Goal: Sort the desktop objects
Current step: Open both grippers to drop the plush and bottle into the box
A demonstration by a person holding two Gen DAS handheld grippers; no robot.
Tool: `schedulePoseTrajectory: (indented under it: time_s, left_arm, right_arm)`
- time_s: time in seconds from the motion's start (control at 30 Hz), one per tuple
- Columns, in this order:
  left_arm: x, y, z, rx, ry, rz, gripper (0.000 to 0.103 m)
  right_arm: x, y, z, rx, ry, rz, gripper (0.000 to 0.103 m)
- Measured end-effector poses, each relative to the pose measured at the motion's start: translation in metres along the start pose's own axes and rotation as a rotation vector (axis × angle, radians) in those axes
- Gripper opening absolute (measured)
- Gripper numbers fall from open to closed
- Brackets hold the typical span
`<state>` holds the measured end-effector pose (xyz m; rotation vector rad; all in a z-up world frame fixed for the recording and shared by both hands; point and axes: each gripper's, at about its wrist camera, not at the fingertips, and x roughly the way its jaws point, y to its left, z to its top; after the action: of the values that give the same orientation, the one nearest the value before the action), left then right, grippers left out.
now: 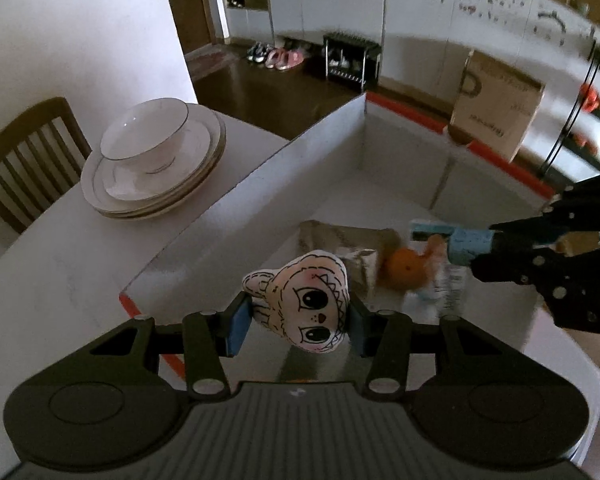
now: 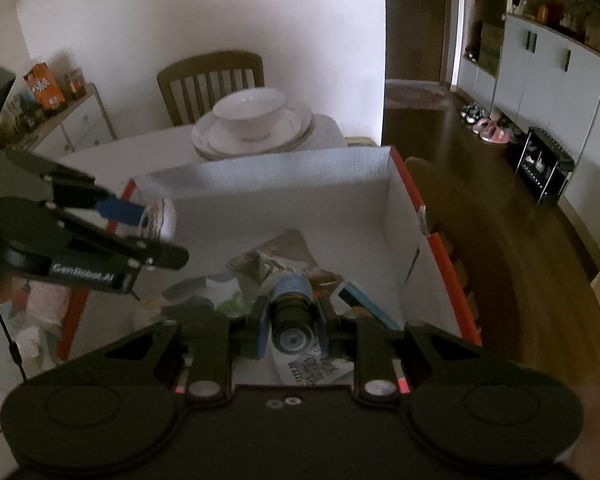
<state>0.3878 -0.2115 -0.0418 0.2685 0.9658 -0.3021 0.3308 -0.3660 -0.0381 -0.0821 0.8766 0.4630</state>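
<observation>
Table [image 1: 60,280], white, carries everything in view. Cardboard box [image 2: 284,172], white inside with red outer edges, stands open on it and holds a crumpled foil packet [image 1: 340,240], an orange [image 1: 404,270] and printed paper. Stacked plates [image 1: 112,196] with a bowl [image 1: 148,136] on top sit just beside the box. Left gripper [image 1: 300,320] hangs over the box's near corner, jaws clamped on a flat plush rabbit face [image 1: 304,300]. Right gripper [image 2: 294,322] hangs over the box interior, jaws clamped on a small dark cylindrical bottle [image 2: 292,312] with a blue band.
</observation>
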Motion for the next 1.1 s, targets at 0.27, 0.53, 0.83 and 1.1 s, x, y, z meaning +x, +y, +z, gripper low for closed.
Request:
schedulePoseTrajectory:
  time_s: [0.27,0.53,0.83,1.1]
  left_arm:
    - [0.037,0.004,0.01,0.02,0.095,0.016,0.048]
    - [0.058,0.001,0.013,0.052,0.158,0.008,0.048]
    - [0.072,0.001,0.017,0.063,0.217,-0.006,0.049]
    - [0.078,0.004,0.019,0.035,0.25,-0.026,0.05]
  right_arm:
    - [0.032,-0.002,0.002,-0.039,0.078,0.021,0.023]
    - [0.052,0.004,0.005,-0.077,0.127,0.031,0.023]
    - [0.067,0.006,0.002,-0.099,0.164,0.038,0.023]
    - [0.069,0.008,-0.001,-0.107,0.177,0.036,0.027]
